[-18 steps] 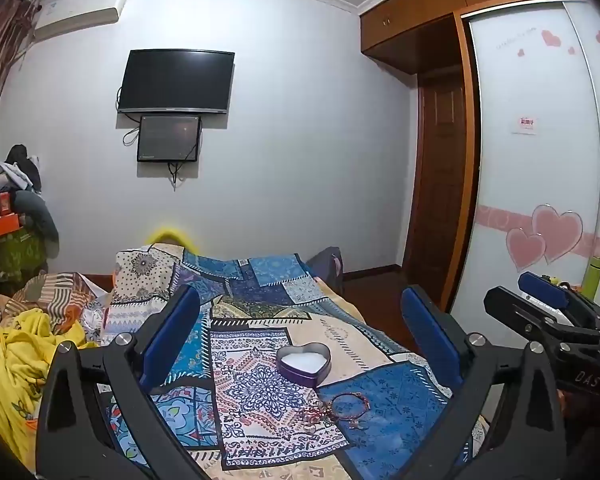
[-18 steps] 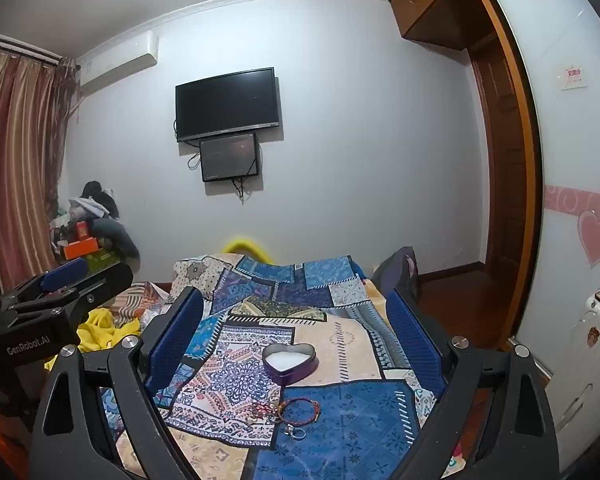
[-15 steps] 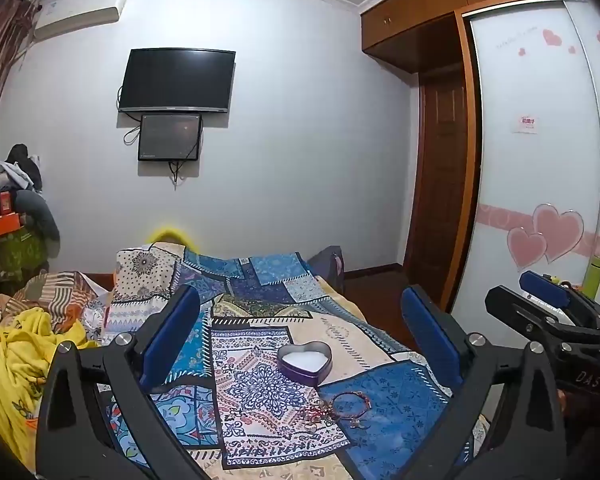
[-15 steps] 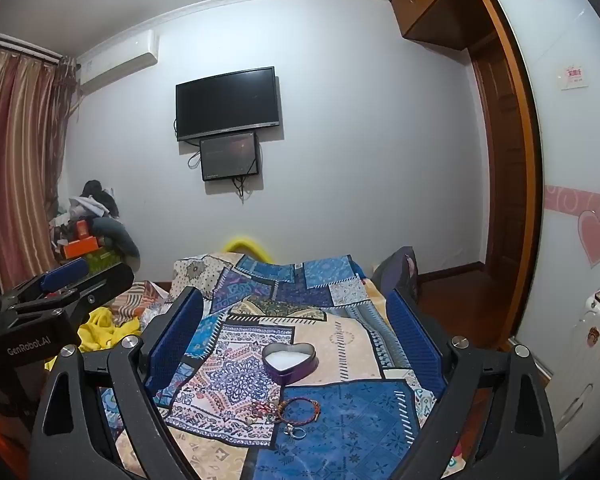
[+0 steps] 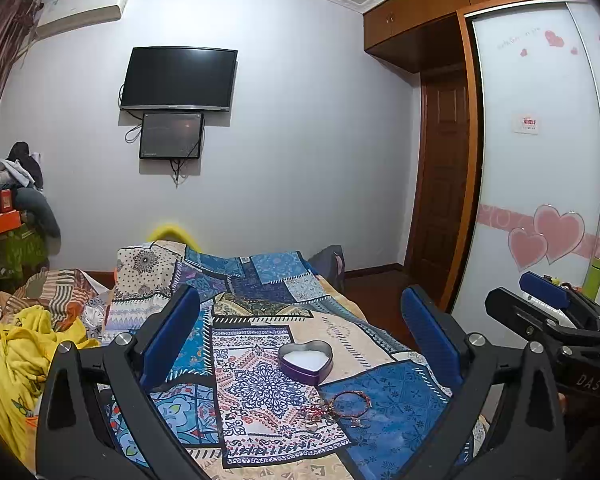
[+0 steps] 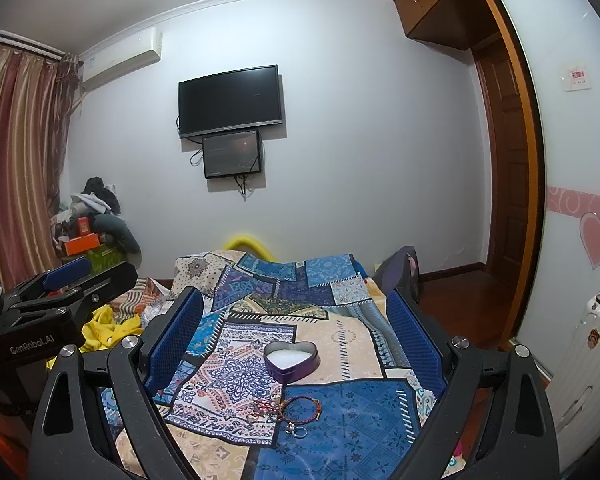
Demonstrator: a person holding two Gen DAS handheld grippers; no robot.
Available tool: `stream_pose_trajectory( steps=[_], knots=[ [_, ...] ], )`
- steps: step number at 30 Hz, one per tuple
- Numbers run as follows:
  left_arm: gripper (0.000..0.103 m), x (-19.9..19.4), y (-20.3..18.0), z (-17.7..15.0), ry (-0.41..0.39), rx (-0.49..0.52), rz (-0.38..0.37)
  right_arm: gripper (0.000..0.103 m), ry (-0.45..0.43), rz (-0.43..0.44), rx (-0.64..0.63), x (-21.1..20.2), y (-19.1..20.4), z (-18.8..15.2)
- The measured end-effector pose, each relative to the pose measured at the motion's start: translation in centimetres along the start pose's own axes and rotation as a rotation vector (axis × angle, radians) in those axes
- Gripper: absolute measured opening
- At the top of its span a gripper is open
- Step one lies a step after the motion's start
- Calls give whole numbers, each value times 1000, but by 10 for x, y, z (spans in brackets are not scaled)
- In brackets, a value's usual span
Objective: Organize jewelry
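A purple heart-shaped tin (image 5: 306, 361) with a white lining lies open on the patterned bedspread (image 5: 252, 392); it also shows in the right wrist view (image 6: 292, 361). In front of it lies a small pile of jewelry with a red bracelet (image 5: 350, 403), also in the right wrist view (image 6: 300, 409), and a silver ring (image 6: 300, 433). My left gripper (image 5: 300, 336) is open and empty, held above the bed short of the tin. My right gripper (image 6: 294, 332) is open and empty at a similar height. Each gripper appears at the edge of the other's view.
A yellow cloth (image 5: 16, 360) and striped bedding lie bunched at the bed's left. A wardrobe with pink hearts (image 5: 540, 200) stands on the right, a white suitcase (image 6: 580, 376) beside it. A TV (image 5: 178, 79) hangs on the far wall.
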State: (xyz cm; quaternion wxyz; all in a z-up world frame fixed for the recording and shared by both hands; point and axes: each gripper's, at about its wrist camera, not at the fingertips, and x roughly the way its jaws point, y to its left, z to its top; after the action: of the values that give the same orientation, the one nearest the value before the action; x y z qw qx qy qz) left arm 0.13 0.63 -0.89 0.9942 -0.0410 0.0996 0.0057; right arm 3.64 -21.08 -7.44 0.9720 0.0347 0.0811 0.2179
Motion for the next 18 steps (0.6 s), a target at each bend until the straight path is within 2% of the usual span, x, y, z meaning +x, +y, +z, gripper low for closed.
stream_pose_trajectory(
  steps=[18],
  knots=[
    [101, -1, -4, 4, 2, 1, 3, 91, 1, 4, -2, 0, 1, -2]
  ],
)
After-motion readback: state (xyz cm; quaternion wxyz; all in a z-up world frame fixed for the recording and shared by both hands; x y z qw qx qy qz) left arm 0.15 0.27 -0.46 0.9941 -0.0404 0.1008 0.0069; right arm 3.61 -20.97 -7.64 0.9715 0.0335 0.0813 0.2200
